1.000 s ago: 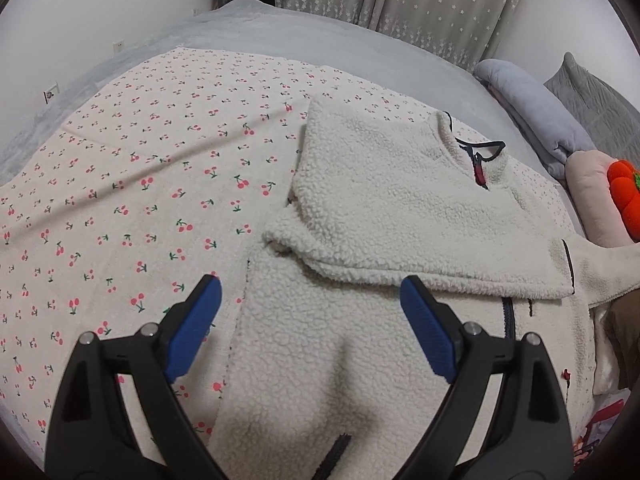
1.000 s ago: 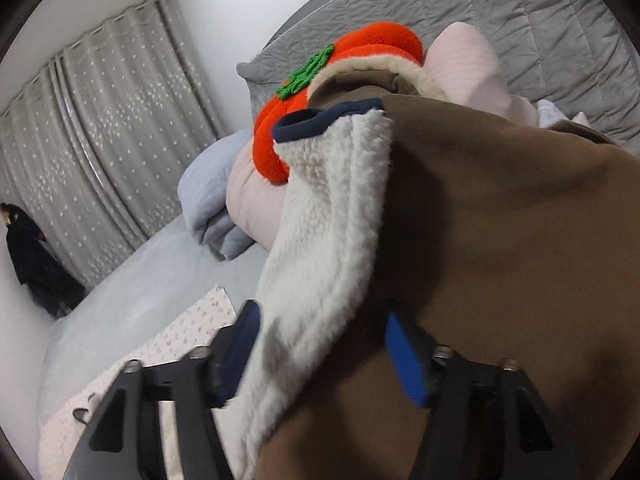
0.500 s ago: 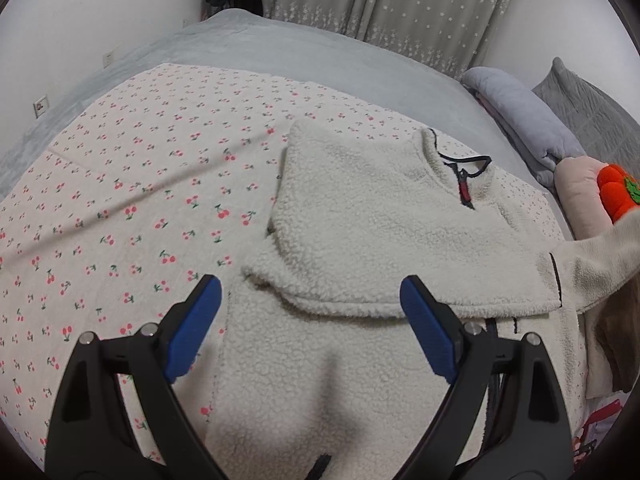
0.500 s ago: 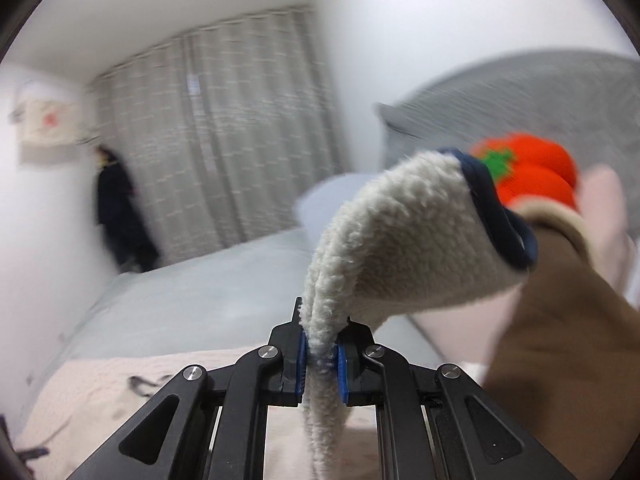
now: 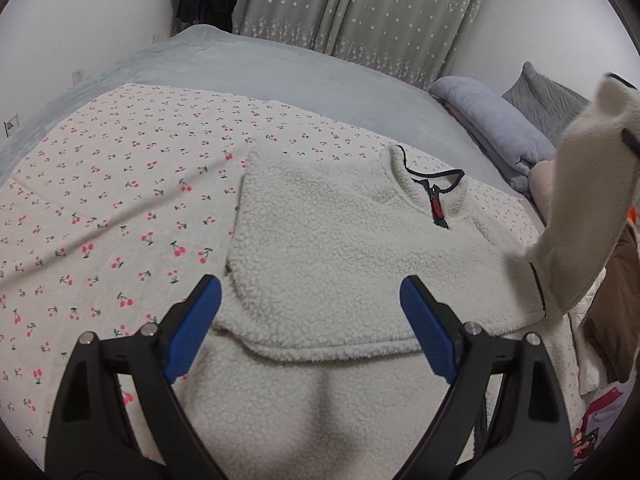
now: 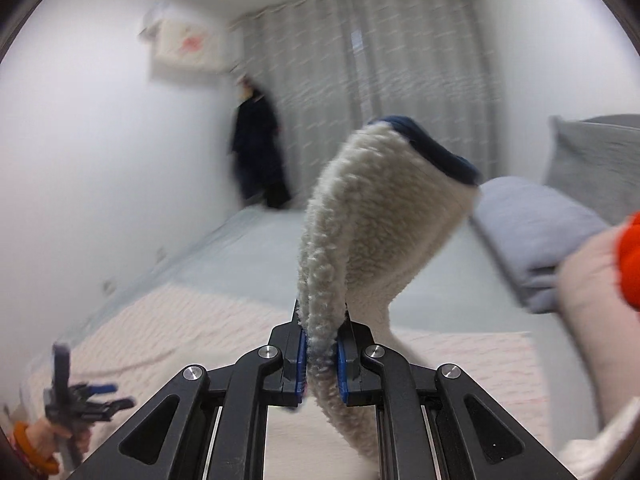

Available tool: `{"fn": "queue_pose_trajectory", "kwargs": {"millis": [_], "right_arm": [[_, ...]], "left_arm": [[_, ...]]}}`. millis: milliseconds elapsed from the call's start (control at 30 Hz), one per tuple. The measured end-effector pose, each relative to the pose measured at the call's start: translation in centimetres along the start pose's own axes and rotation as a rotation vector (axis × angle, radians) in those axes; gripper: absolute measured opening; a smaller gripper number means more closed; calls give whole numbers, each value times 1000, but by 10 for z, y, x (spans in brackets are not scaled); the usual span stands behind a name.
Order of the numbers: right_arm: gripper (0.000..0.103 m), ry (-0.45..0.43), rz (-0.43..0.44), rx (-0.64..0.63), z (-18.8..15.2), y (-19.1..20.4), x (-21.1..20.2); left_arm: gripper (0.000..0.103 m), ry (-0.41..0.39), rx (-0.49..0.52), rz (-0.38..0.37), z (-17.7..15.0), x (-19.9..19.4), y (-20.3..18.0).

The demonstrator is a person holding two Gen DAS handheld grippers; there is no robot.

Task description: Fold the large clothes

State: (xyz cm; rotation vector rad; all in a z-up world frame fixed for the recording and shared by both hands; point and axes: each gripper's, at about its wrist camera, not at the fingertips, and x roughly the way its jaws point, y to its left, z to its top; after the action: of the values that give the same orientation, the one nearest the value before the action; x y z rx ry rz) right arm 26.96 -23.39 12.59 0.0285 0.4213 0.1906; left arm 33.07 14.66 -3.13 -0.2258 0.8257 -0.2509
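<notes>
A cream fleece jacket (image 5: 340, 248) lies spread on the cherry-print sheet (image 5: 112, 208) that covers the near part of the bed, collar toward the curtains, with one sleeve already folded across its chest. The other sleeve (image 6: 360, 216) is up in the air: the right tongs (image 6: 322, 364) have just been closing and are now pinched tight on it a little below the dark-trimmed cuff, so the cuff flops over above the jaws. The left tongs (image 5: 312, 336) hover over the lower half of the jacket with their jaws spread wide and nothing between them. The fleece looks thick, soft and light; it droops wherever it isn't held and has no stiffness to keep a crease, though the nubby pile should keep it from slipping out of the pads. I'd judge the best holds are the seams and bound edges, such as cuff, hem and shoulder, rather than loose fabric mid-panel, which would only bunch up.
</notes>
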Motion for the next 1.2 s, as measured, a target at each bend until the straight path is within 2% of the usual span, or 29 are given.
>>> {"fn": "queue_pose_trajectory", "kwargs": {"millis": [133, 233, 333, 433, 500, 533, 567, 733, 767, 900, 1033, 1100, 1133, 1167, 1200], "right_arm": [[12, 108, 99, -17, -34, 58, 62], [12, 192, 146, -16, -59, 89, 108], [13, 309, 174, 4, -102, 110, 146], [22, 427, 221, 23, -137, 117, 171], [34, 512, 278, 51, -155, 111, 174], [45, 527, 284, 52, -163, 116, 165], [51, 535, 289, 46, -164, 114, 161], [60, 473, 258, -3, -148, 89, 116], [63, 453, 229, -5, -143, 75, 103], [66, 404, 123, 35, -132, 13, 58], [71, 377, -22, 116, -136, -67, 10], [71, 373, -80, 190, -148, -111, -12], [71, 372, -98, 222, -153, -128, -21], [71, 370, -118, 264, -164, -149, -33], [71, 369, -126, 285, -171, -160, -40]], "left_arm": [[91, 1, -46, -25, -1, 9, 10], [91, 9, -84, -28, -3, 16, 19], [91, 23, -126, -44, -8, 22, 29], [91, 39, -161, -61, -11, 27, 35], [91, 45, -178, -73, -12, 28, 37], [91, 47, -187, -79, -12, 28, 38], [91, 48, -195, -89, -12, 28, 38], [91, 52, -212, -170, -4, 29, 34], [91, 56, -214, -188, -2, 30, 31], [91, 81, -211, -251, 8, 40, 16], [90, 204, -221, -272, 6, 67, -2], [80, 241, -208, -268, 2, 76, -13], [60, 251, -197, -257, 0, 80, -19], [36, 257, -184, -234, 0, 82, -24], [25, 256, -168, -220, 0, 82, -29]]}}
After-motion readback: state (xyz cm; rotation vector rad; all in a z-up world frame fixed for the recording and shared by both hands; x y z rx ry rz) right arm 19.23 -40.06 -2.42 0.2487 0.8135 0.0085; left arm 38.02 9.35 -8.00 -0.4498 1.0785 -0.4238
